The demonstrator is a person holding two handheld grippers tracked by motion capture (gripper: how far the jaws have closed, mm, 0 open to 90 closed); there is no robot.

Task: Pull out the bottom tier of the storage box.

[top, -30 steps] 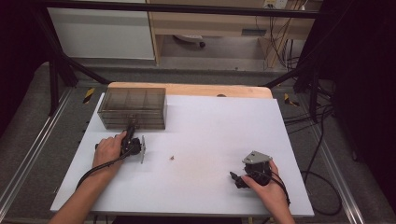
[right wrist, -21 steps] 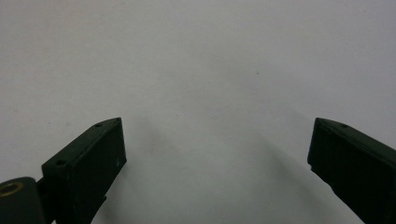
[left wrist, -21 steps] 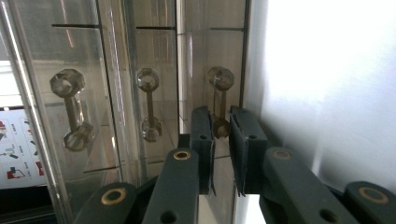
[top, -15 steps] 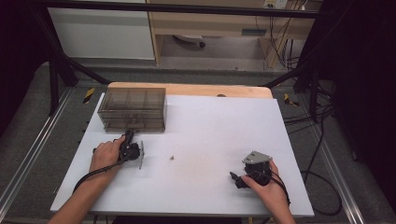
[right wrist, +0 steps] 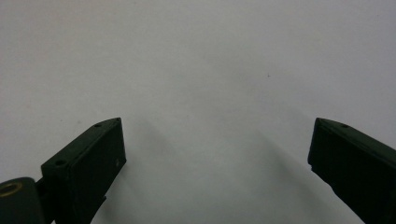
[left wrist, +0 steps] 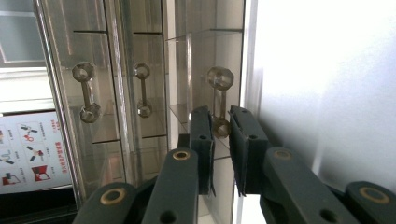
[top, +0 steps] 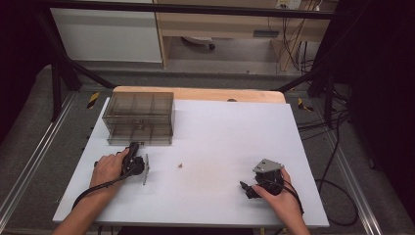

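A clear plastic drawer cabinet (top: 139,117) stands at the back left of the white table (top: 230,132). My left gripper (top: 134,146) reaches to the cabinet's front. In the left gripper view its jaws (left wrist: 219,116) are shut on the lower knob of a clear drawer handle (left wrist: 218,88). That handle looks nearer than the two others (left wrist: 86,93), so its drawer seems drawn out a little. My right gripper (top: 247,188) rests at the front right of the table. Its jaws (right wrist: 215,149) stand wide open over bare white surface.
A tiny brown bit (top: 180,165) lies on the table between the two hands. A printed sheet (left wrist: 28,149) shows through the cabinet. Dark frame posts and cables flank the table, and a wooden edge (top: 195,93) runs along its back.
My left hand has drawn back a short way from the cabinet toward the table's near edge, still gripping the handle. The right hand has stayed put.
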